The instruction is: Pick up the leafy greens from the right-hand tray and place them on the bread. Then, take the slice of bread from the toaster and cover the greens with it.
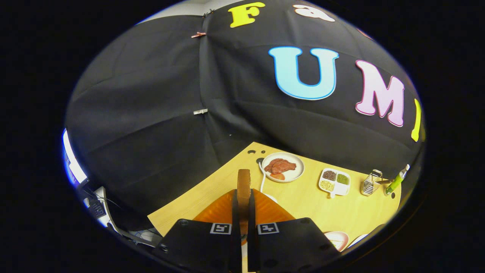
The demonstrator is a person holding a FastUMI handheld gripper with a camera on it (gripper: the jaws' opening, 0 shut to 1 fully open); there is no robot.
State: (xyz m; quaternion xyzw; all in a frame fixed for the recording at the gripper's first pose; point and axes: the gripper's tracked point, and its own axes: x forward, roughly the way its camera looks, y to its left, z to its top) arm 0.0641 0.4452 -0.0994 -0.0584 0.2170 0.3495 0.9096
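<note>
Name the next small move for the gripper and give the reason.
Probably lift a little more, straight up. The gripper is shut on the slice of bread, held upright on edge between the fingers, and the orange toaster sits right beneath it. Clearing the toaster first seems wise before carrying the slice anywhere.

The tongs (243, 204) are closed on an upright bread slice (243, 184) above the orange toaster (271, 210). Open desk (303, 197) lies beyond; farther stand a meat plate (283, 167), divided dish (334, 182), grater (370, 182).

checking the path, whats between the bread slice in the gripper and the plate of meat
In the gripper view: bare table and a white cord between bread slice and plate.
</note>
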